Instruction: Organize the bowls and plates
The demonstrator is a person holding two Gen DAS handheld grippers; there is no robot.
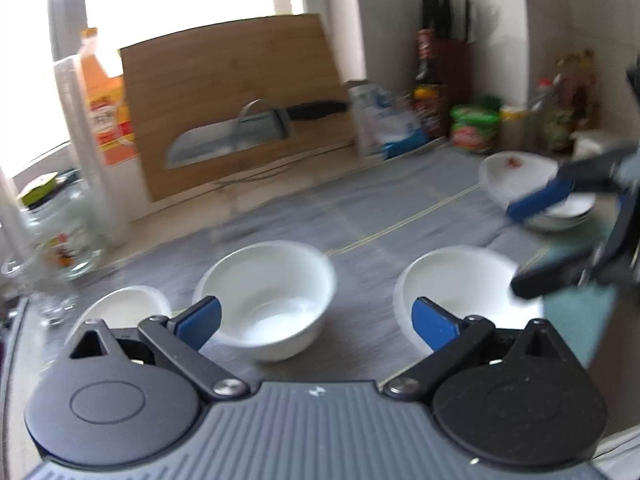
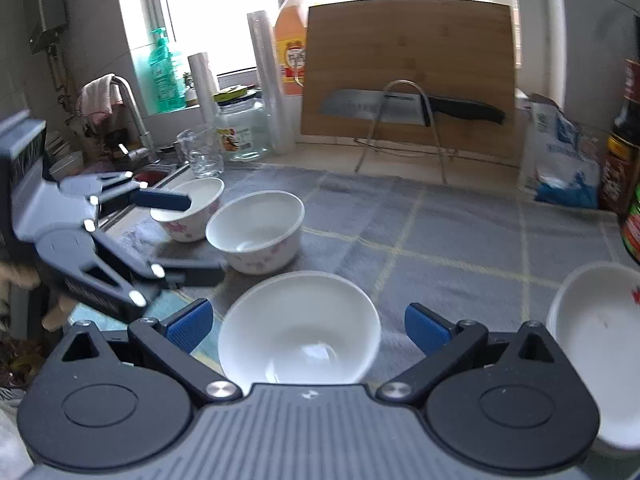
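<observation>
Both my tongs stand wide apart with nothing between the blue pads. Ahead of my left tongs [image 1: 316,322], just past the tips, sits a deep white bowl [image 1: 268,300] on the grey checked cloth [image 1: 400,208]; its floral side shows from my right-hand view. A smaller floral bowl [image 1: 120,308] lies just off my left pad, near the sink edge, and a plain white bowl [image 1: 452,292] sits off my right pad. That same plain bowl [image 2: 300,328] is right in front of my right tongs [image 2: 306,330], between the spread fingers but untouched by either pad. Farther out to the right of my right tongs is a stack of white dishes [image 2: 600,320] with a red mark on the top one. Well beyond both tongs, a wooden cutting board [image 2: 408,68] leans at the window with a cleaver [image 2: 372,108] on a wire stand before it.
</observation>
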